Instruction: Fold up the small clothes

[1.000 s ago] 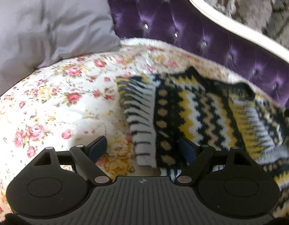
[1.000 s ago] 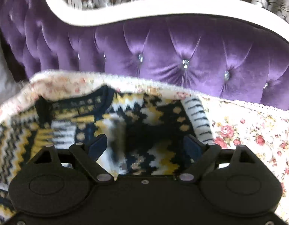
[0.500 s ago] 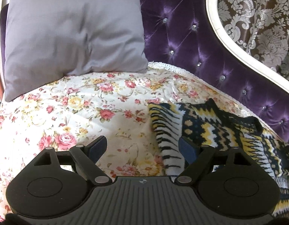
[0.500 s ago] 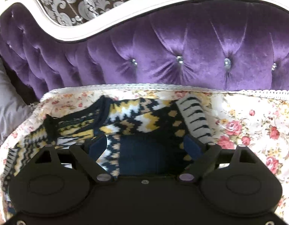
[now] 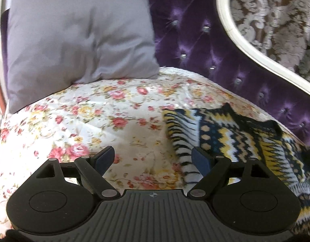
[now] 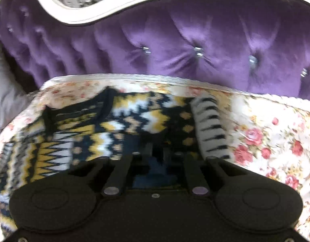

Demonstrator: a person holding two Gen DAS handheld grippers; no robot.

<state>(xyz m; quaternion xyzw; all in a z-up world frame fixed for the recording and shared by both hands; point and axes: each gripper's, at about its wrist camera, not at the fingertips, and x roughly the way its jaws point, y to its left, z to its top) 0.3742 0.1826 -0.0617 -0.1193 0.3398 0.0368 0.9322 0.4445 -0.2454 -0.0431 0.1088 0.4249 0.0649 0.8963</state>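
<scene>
A small knitted sweater [image 5: 241,139] in black, yellow and white zigzags lies flat on the floral sofa cover, at the right in the left wrist view. My left gripper [image 5: 153,157] is open and empty, hovering over the bare cover beside the sweater's striped sleeve cuff [image 5: 185,147]. In the right wrist view the sweater [image 6: 114,129] fills the middle. My right gripper [image 6: 156,157] has its fingers drawn close together low over the sweater's body. The picture is blurred, so whether cloth is pinched is unclear.
A grey cushion [image 5: 74,36] leans at the sofa's left end. The purple tufted backrest [image 6: 195,46] with a white frame rises right behind the sweater. The floral cover [image 5: 94,121] stretches left of the sweater and also right of it [image 6: 275,141].
My right gripper's fingers have moved in from wide open to nearly together over the sweater. My left gripper pulled back off the sweater's left side and stays open.
</scene>
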